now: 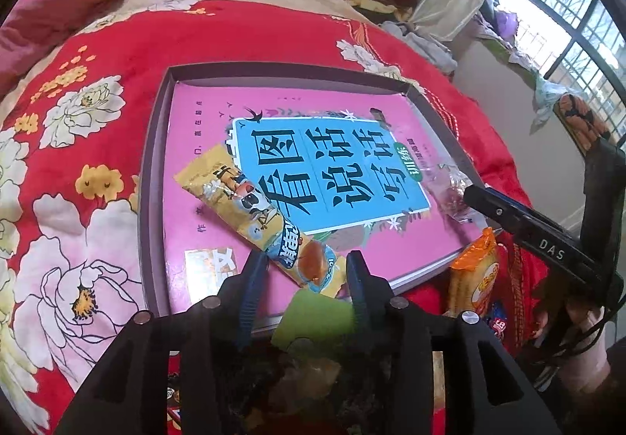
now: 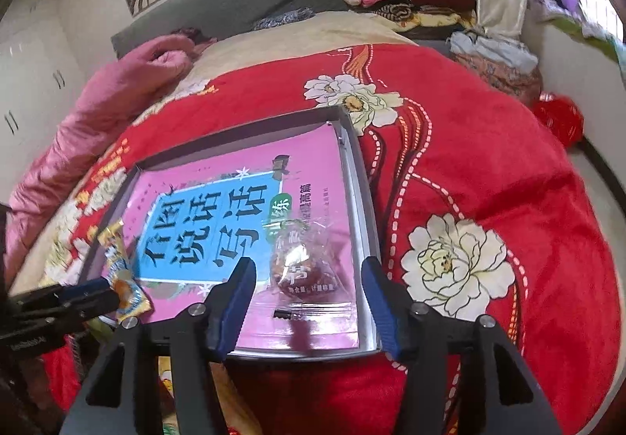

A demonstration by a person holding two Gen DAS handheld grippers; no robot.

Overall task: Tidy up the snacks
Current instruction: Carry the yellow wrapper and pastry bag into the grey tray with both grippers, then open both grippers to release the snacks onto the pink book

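Here, a pink book lies in a shallow box on the red quilt. The left gripper stands open around the near end of a yellow snack bar lying on the book. The right gripper, open, hovers over a clear candy packet at the book's right edge.

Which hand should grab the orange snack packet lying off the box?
Probably the right. The right gripper is open and holds nothing, and the orange snack packet lies on its side. The left gripper sits around the yellow snack bar.
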